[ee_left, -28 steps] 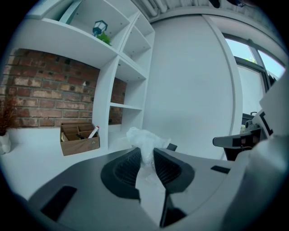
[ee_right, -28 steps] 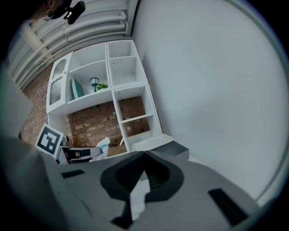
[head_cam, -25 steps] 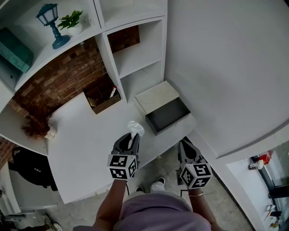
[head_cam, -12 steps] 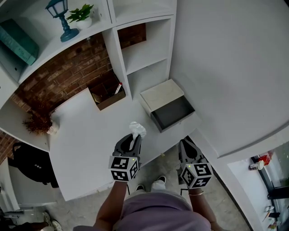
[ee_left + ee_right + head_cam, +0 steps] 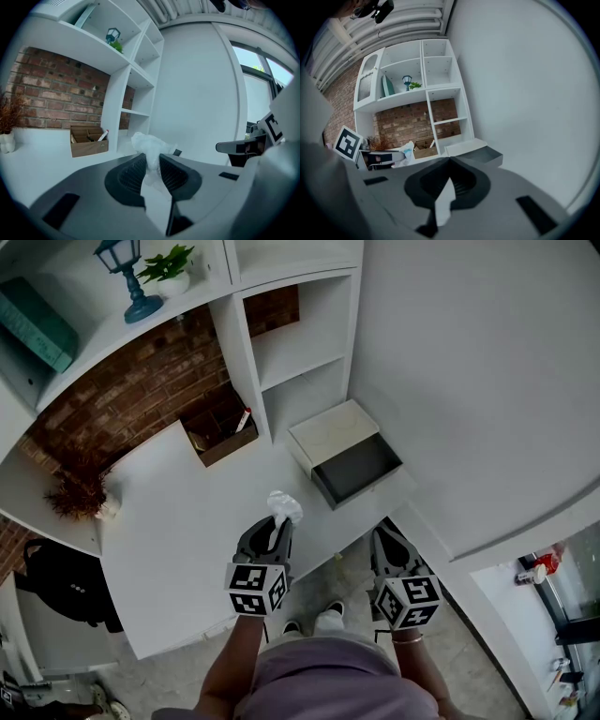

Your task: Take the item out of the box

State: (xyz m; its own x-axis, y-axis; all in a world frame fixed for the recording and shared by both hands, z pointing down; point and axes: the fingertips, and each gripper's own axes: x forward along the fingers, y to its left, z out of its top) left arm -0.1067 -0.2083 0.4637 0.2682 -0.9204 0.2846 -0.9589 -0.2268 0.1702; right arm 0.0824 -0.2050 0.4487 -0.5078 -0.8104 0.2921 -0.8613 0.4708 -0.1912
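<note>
A crumpled white plastic-wrapped item (image 5: 284, 506) (image 5: 149, 145) sticks up between the pads of my left gripper (image 5: 279, 524) (image 5: 151, 161), which is shut on it above the front of the white desk (image 5: 178, 521). The open box (image 5: 323, 493) stands to the right at the desk's corner, its dark inside bare and its pale lid (image 5: 330, 434) laid back behind it. My right gripper (image 5: 384, 532) (image 5: 449, 161) hangs off the desk's front edge, below the box, with its jaws shut on nothing. In the right gripper view the box (image 5: 487, 154) and the held item (image 5: 405, 151) show ahead.
A brown cardboard organiser (image 5: 220, 439) with a pen sits at the back of the desk by the white shelf unit (image 5: 281, 352). A dried plant (image 5: 80, 495) stands at the desk's left end. A lamp (image 5: 127, 282) and a teal box (image 5: 37, 324) are on the shelf above. A white wall (image 5: 469, 381) is on the right.
The head view has shifted slightly. The left gripper keeps the item in the same place, and the right gripper has not visibly moved.
</note>
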